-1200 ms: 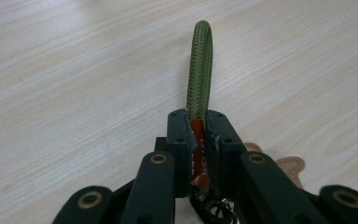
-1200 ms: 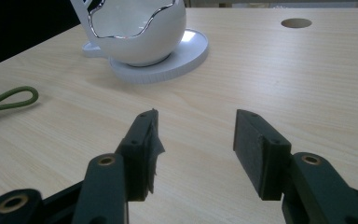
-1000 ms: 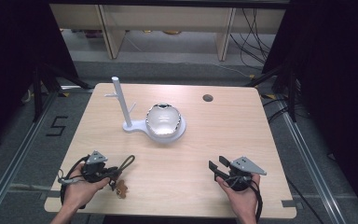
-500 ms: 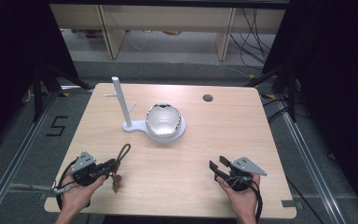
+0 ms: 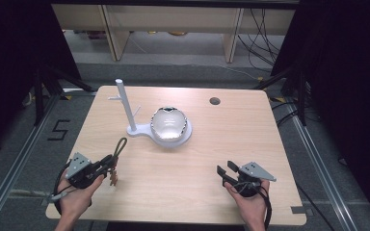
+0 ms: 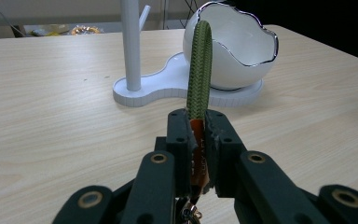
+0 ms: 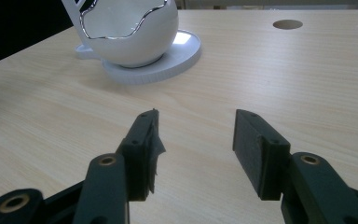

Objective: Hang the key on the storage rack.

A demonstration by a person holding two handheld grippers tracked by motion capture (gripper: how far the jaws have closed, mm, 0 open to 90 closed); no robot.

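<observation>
Fingers of left gripper (image 6: pixel 196 135) clamped on green cord loop (image 6: pixel 200 70); right gripper (image 7: pixel 196 140) fingers apart over table (image 7: pixel 307 84).

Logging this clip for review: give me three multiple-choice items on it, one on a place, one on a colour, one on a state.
1. Where is the egg-shaped bowl?
A. on the white stand's base
B. on the bare table
C. on the floor

2. What colour is the woven loop?
A. red
B. green
C. blue

3. How is the right hand-held gripper?
A. shut on the loop
B. shut, holding nothing
C. open

A: the bowl sits on the stand's round plate.
B: green braid.
C: a gap between its jaws.
</observation>
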